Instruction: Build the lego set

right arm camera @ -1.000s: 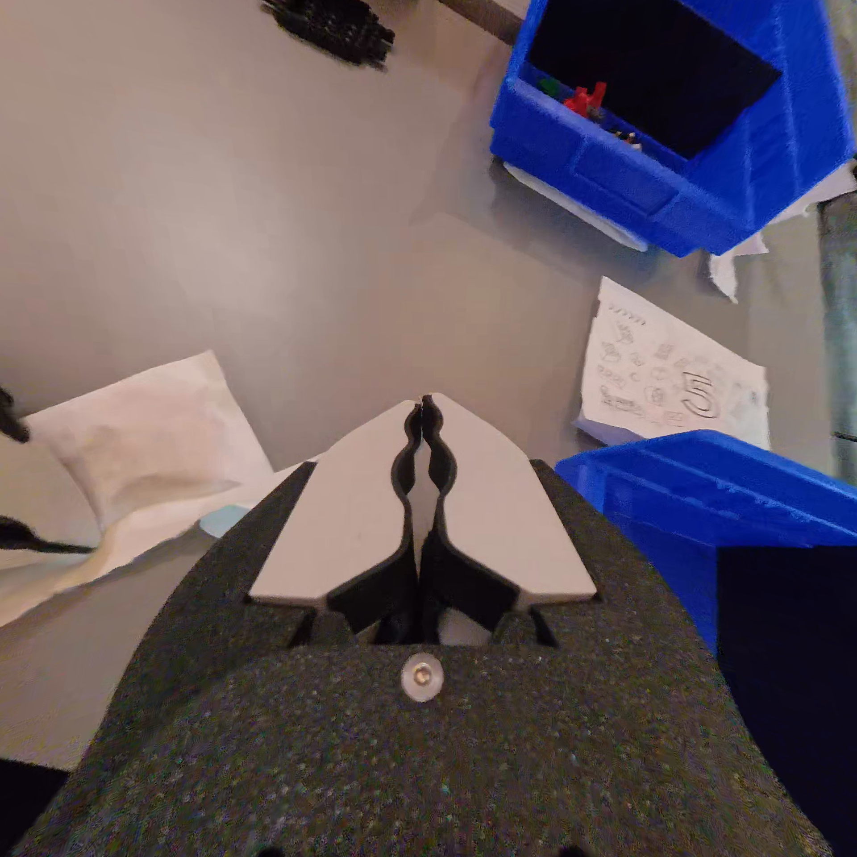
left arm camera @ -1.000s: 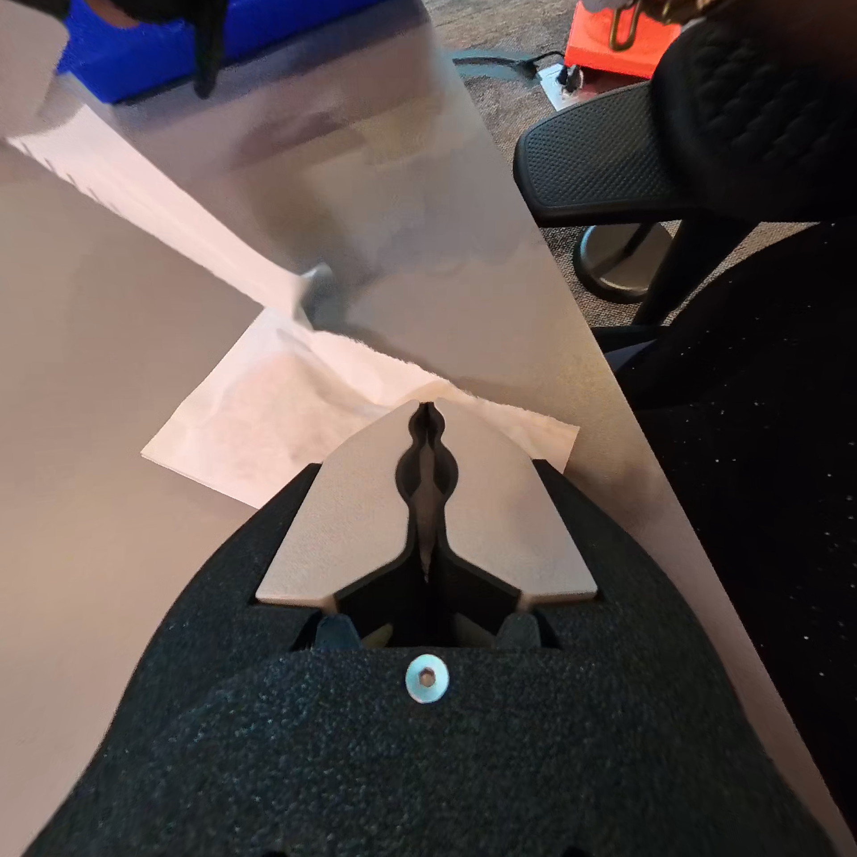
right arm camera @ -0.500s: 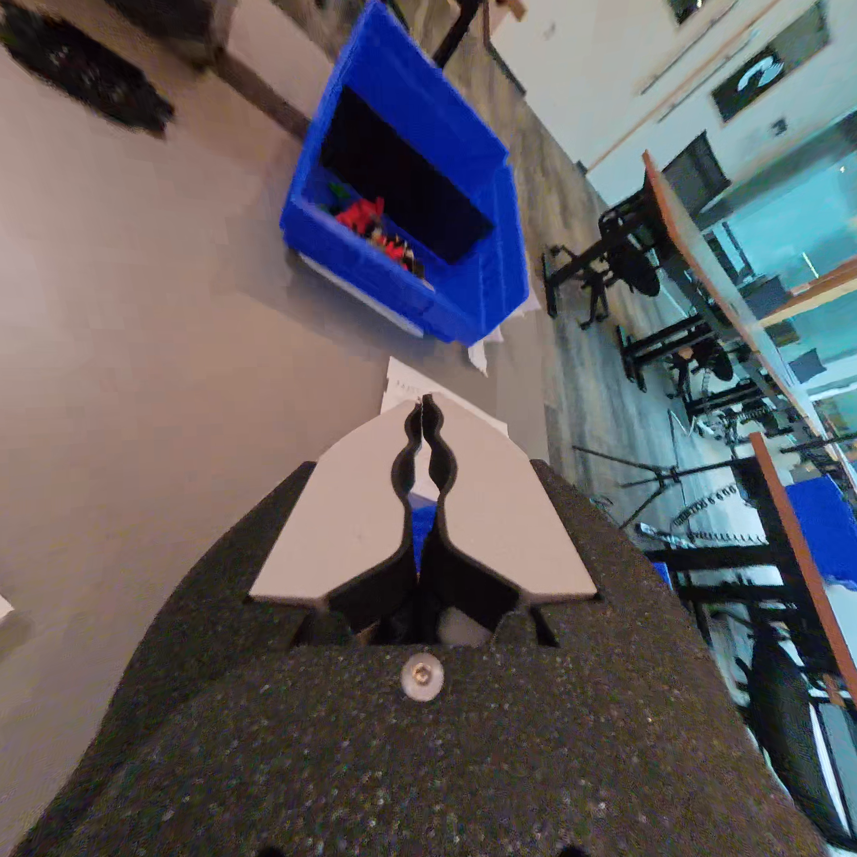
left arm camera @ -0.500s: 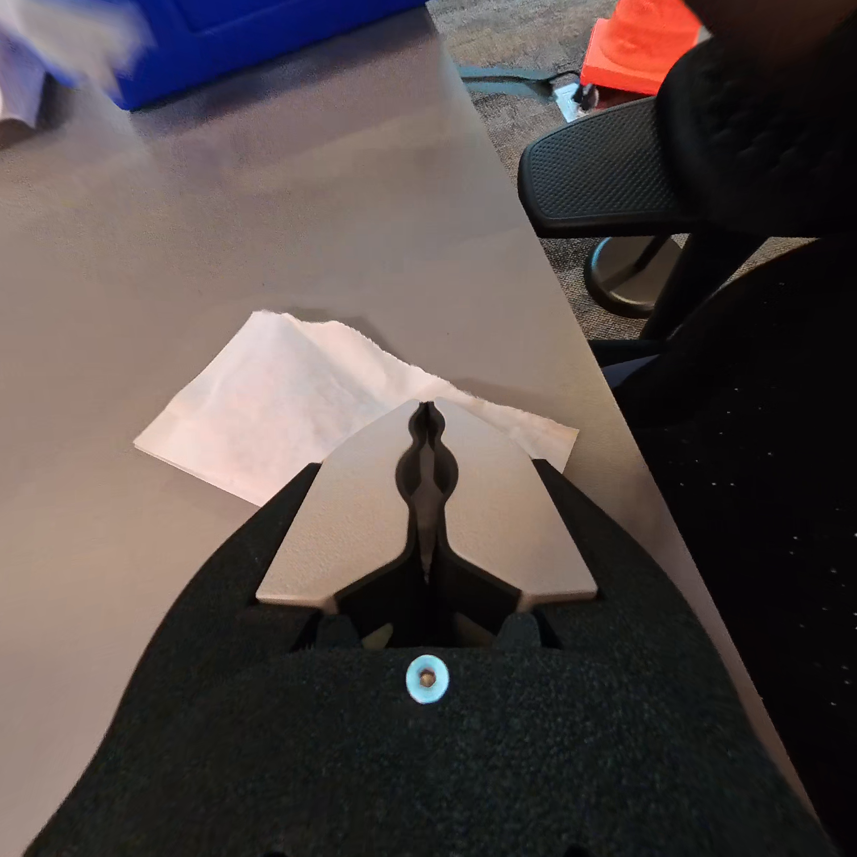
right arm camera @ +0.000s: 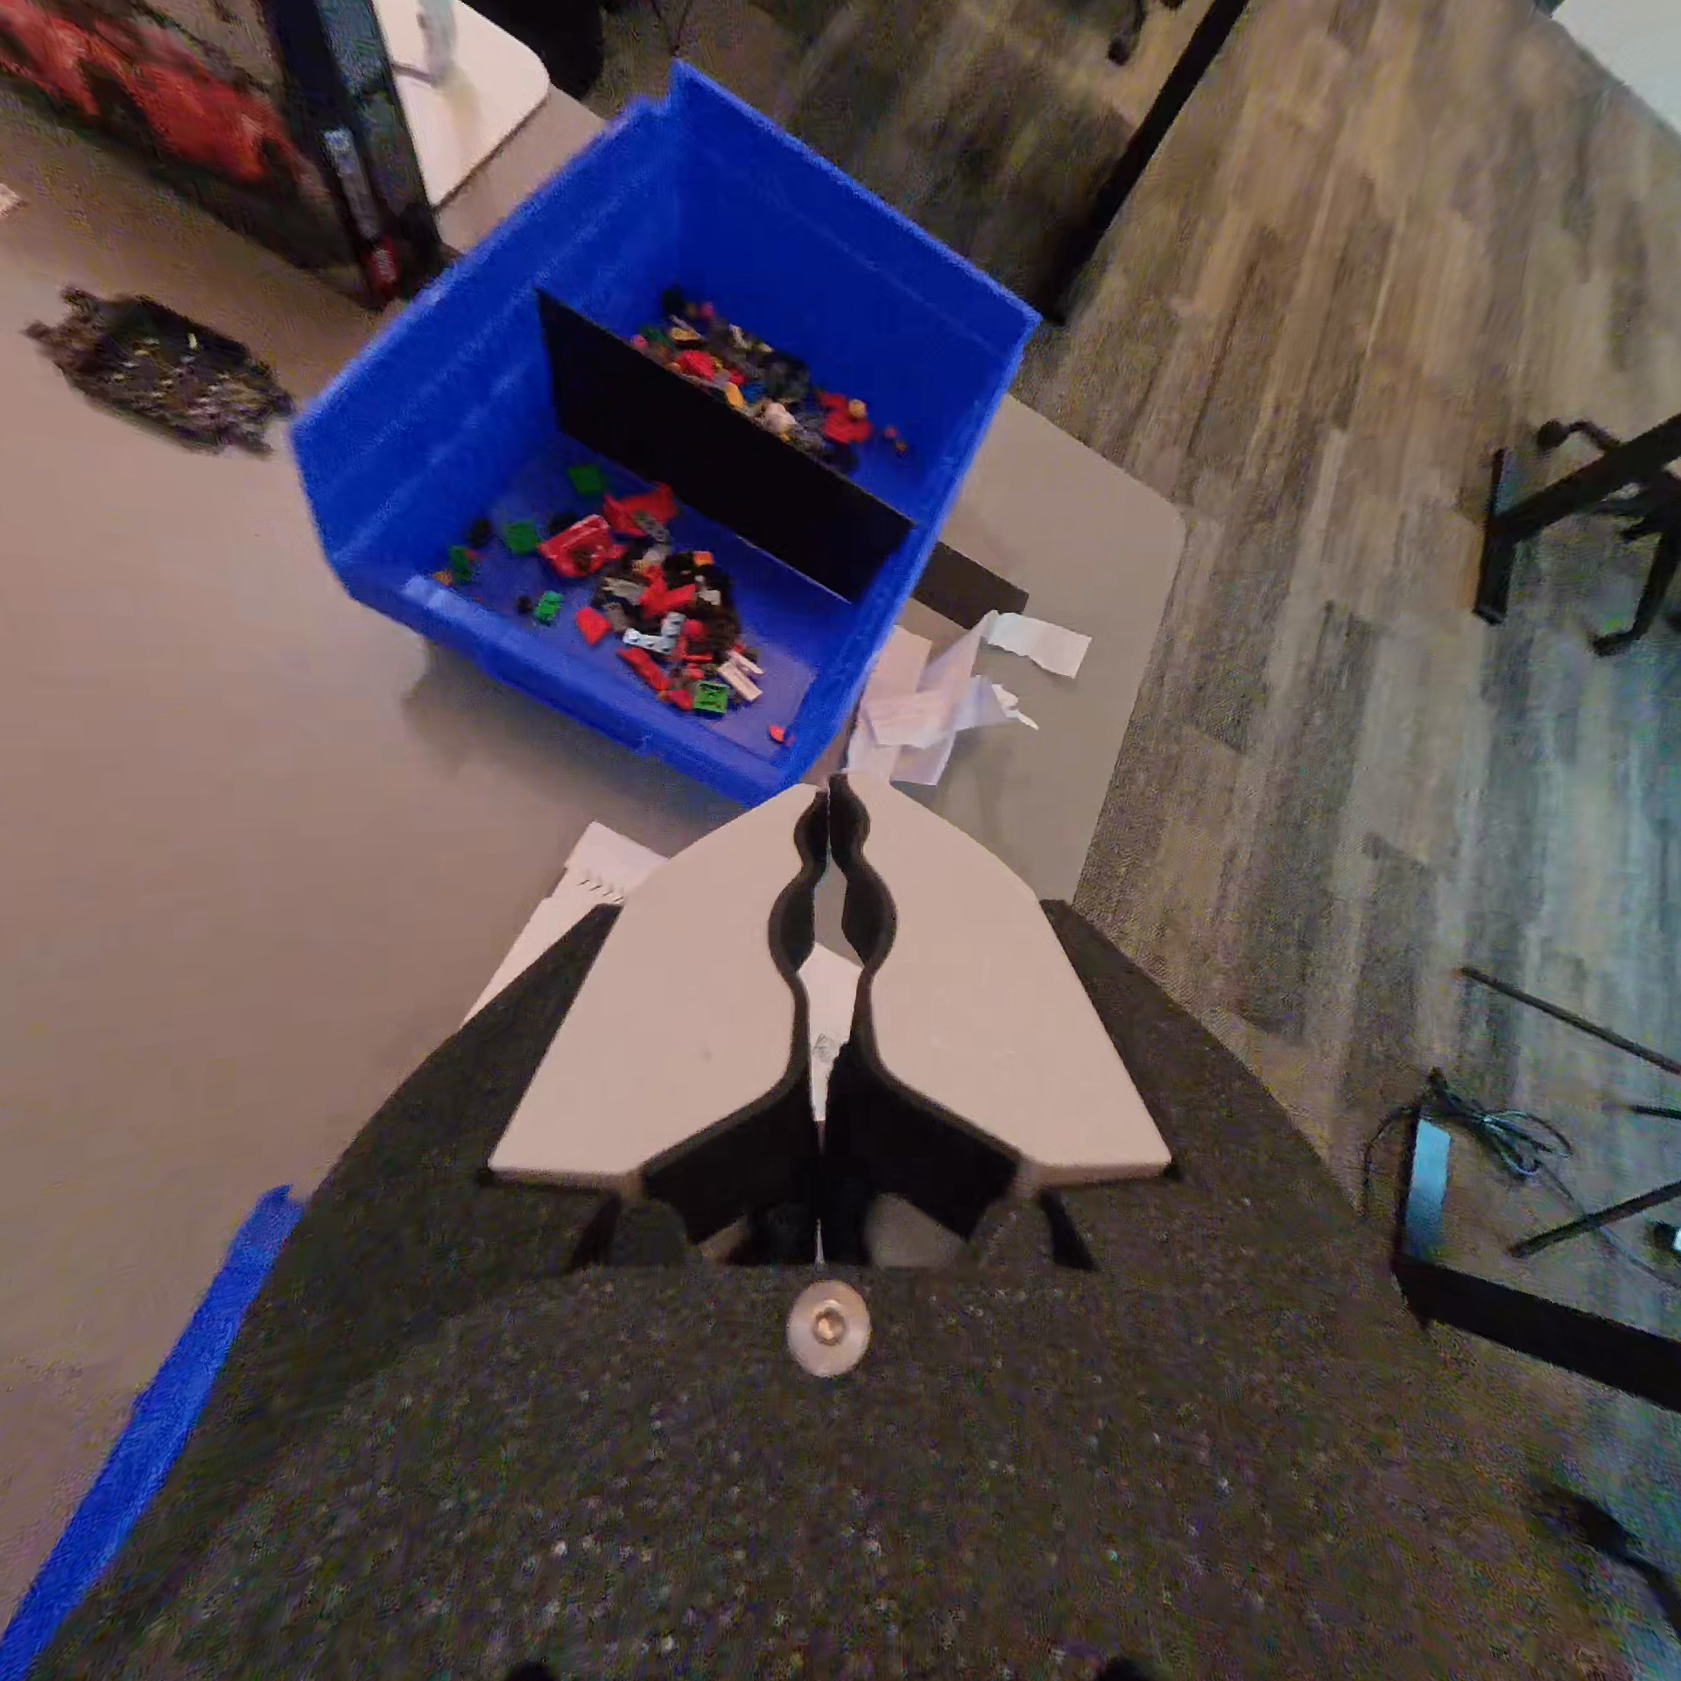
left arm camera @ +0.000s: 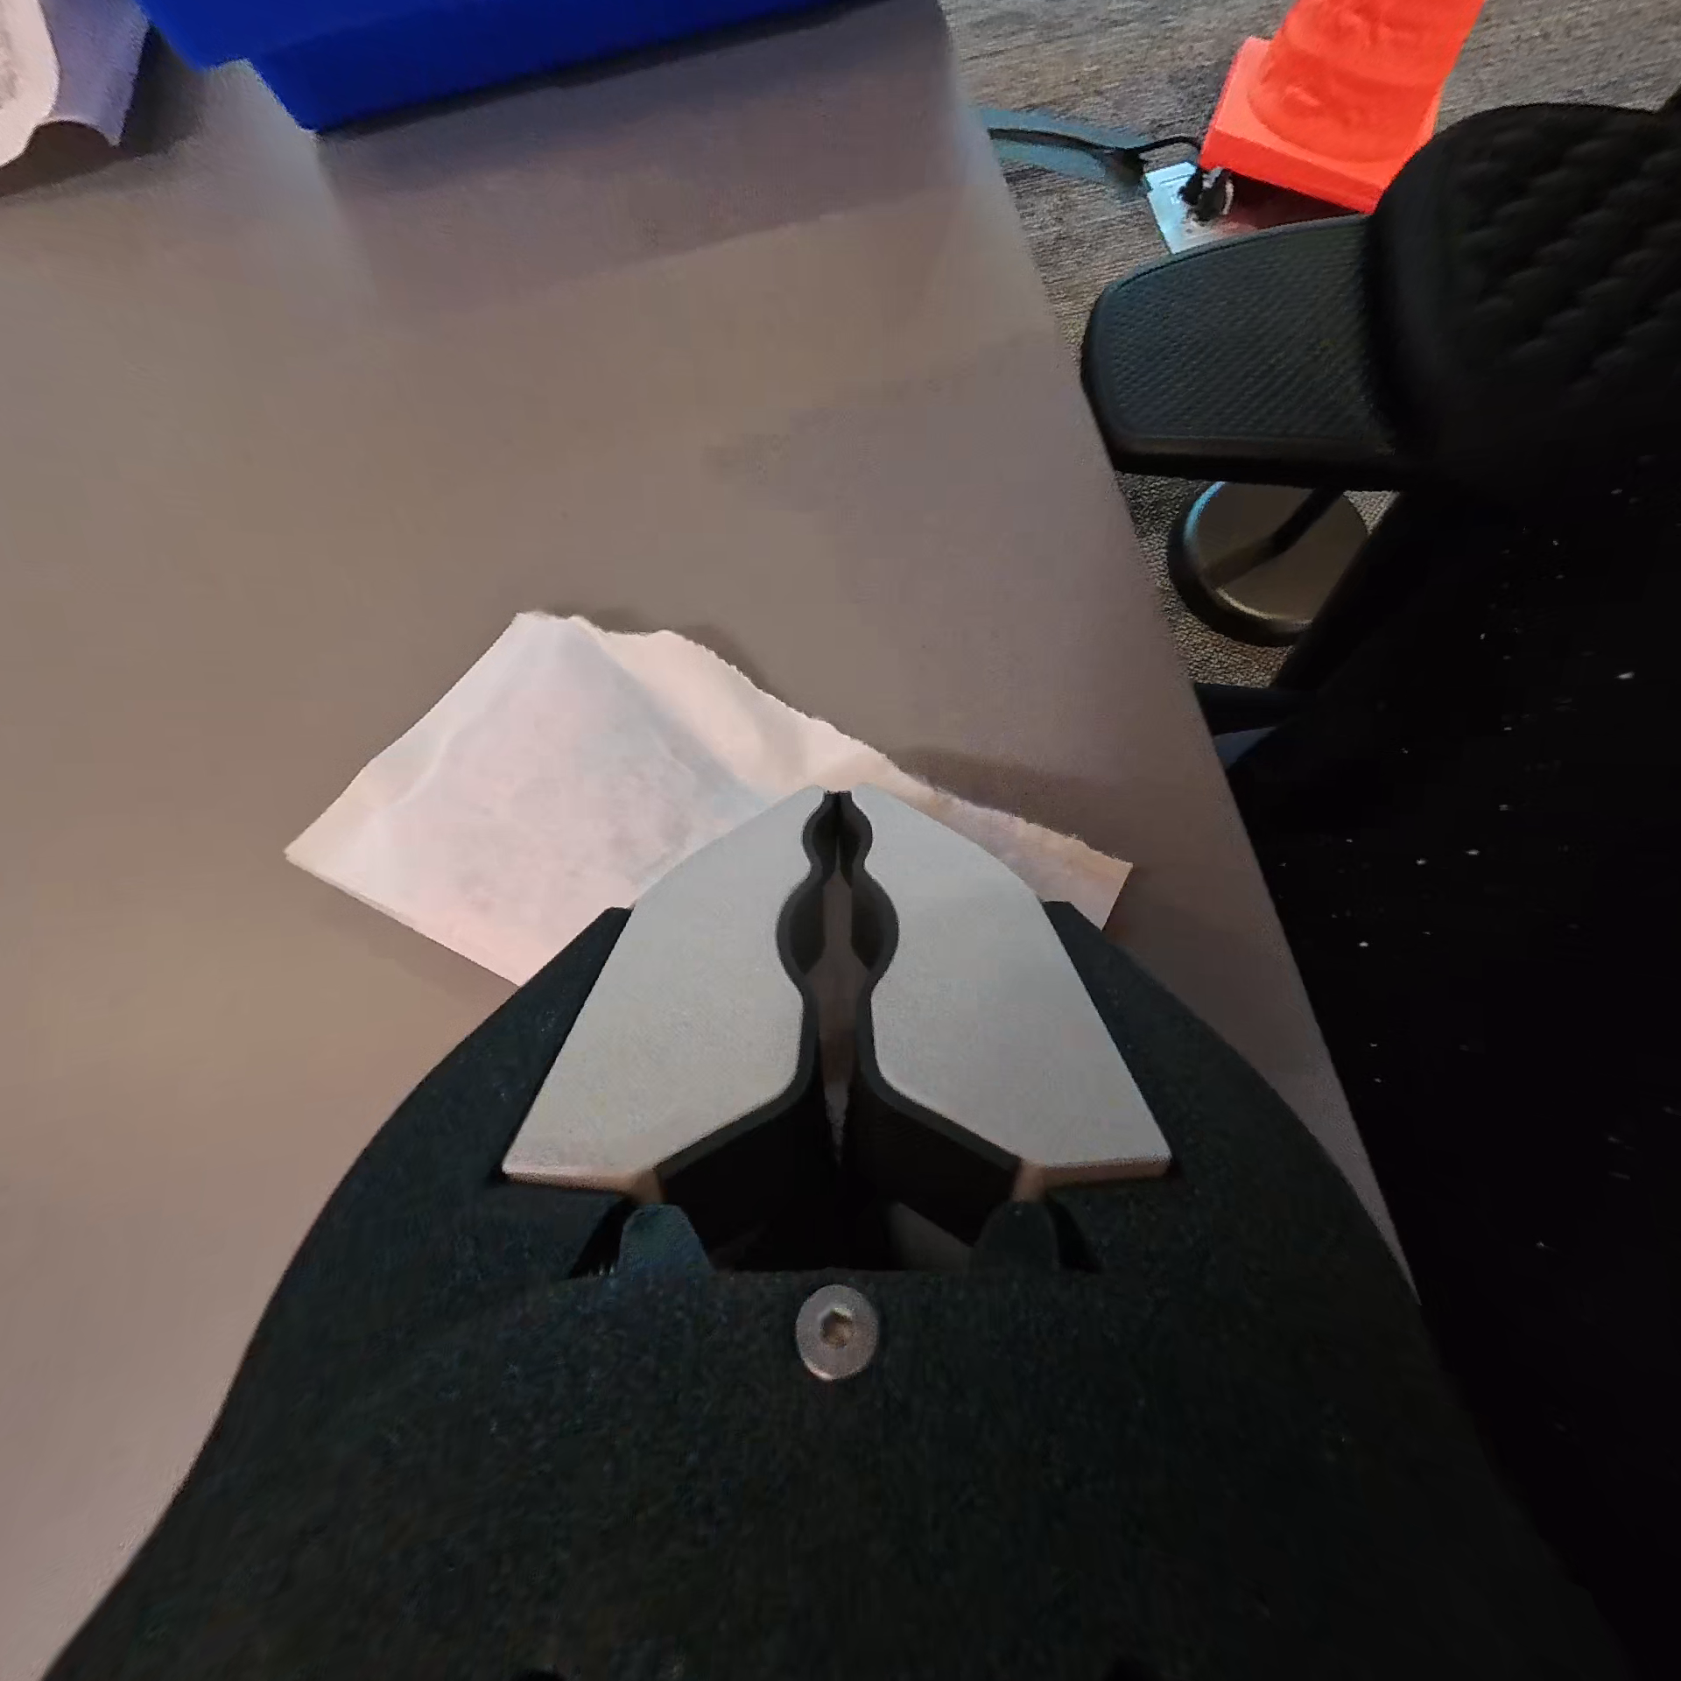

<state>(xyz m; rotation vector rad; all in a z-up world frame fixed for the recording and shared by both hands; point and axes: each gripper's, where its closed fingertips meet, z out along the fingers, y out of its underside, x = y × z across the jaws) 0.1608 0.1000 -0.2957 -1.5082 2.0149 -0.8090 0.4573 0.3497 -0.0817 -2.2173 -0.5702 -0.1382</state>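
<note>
Left fingers: pressed together at the tips, gripping nothing, the left gripper (left arm camera: 839, 799) hanging low over the near edge of a white paper napkin (left arm camera: 546, 800).
Napkin lie: flat on the grey worktop (left arm camera: 455, 409), spreading ahead and to the left of the left fingers, its long axis slanting from far left to near right (its ragged edge faces away).
Right fingers: closed tip to tip, empty, the right gripper (right arm camera: 830, 790) held high above the worktop.
Below the right fingers: a white printed sheet (right arm camera: 600, 864), partly hidden by the gripper.
Ahead of the right fingers: a blue bin (right arm camera: 509, 400) with a black divider (right arm camera: 719, 455), small coloured bricks in both compartments; torn paper scraps (right arm camera: 946, 700) just beside its near right corner.
Nearer gripper: the left one, by far, for the napkin.
Counts: one napkin, two grippers, one whole bin (a second blue edge (right arm camera: 136, 1455) shows at lower left), one black office chair (left arm camera: 1364, 364), one orange cone (left arm camera: 1319, 91).
</note>
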